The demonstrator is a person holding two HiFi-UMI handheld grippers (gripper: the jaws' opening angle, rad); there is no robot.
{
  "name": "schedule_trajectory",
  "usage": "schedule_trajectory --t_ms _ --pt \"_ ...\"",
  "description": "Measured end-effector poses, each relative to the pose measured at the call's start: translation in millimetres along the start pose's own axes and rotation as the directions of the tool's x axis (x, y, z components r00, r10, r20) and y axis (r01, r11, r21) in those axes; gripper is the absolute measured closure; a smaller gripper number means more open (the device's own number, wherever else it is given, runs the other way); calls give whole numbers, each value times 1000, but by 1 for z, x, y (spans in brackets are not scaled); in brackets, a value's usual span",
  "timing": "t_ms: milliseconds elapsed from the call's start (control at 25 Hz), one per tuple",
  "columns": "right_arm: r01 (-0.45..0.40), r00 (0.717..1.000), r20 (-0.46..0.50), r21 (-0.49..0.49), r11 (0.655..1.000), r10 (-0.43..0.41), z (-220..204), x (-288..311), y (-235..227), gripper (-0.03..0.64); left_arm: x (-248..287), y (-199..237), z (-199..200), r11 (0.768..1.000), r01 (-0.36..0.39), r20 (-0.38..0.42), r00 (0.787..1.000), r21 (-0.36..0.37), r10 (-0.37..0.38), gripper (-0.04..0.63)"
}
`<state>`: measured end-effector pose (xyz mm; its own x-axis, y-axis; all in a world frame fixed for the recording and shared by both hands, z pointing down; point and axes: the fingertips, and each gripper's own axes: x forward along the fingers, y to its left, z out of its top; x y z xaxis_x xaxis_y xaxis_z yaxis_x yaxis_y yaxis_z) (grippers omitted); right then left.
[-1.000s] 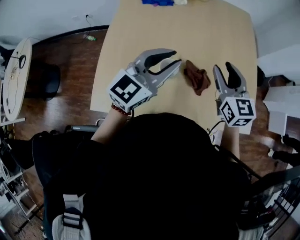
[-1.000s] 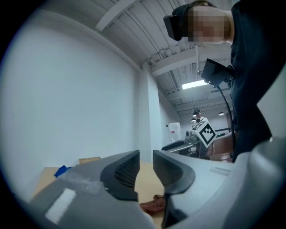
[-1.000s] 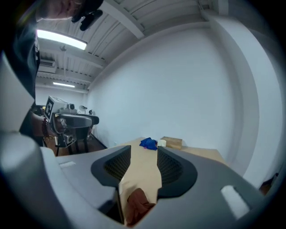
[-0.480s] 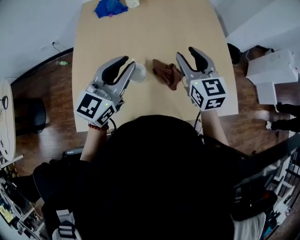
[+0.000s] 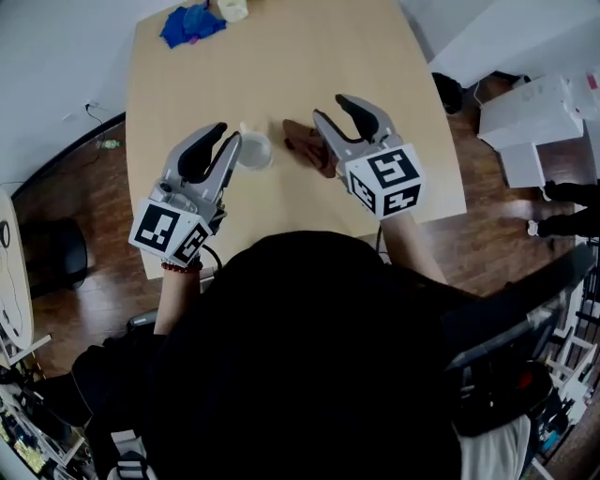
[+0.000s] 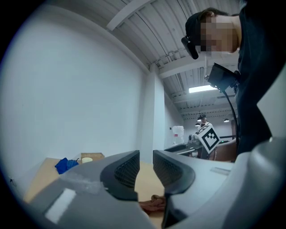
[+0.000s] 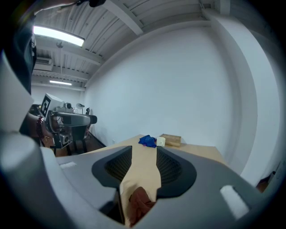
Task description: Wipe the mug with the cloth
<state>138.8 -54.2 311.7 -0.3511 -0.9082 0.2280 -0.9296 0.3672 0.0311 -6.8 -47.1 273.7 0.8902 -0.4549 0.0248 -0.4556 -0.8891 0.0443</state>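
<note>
Table: a light wooden top point(image 5: 309, 56) is seen in a white-walled room, with a blue cloth point(image 5: 190, 23) left at its far end.
Mug: the white mug point(image 5: 253, 150) is stood on the table, just right of the left gripper point(image 5: 228, 136), and is not held.
Cloth: the brown cloth point(image 5: 302, 142) is lain crumpled just right of the mug, apart from it.
Left gripper: its jaws are held a little apart, with nothing between them.
Right gripper: the jaws of the right gripper point(image 5: 330, 107) are kept wide and have just been closing; the cloth is seen low between them, but no pad is pressed on it.
Progress: mug and cloth are both set down and neither is gripped, which fits a wipe still to come as well as one finished.
Head view only: the mug is shown here alone.
Gripper views only: the gaps between the jaws and a brown box point(image 7: 170, 140) at the far end are shown.
</note>
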Motion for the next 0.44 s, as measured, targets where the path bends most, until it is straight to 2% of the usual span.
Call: schedule_trajectory --t_ms 440 --pt "10 1000 7 -3 1000 -10 5 -5 -3 446 1 -2 -2 1000 4 6 1000 -9 -4 508"
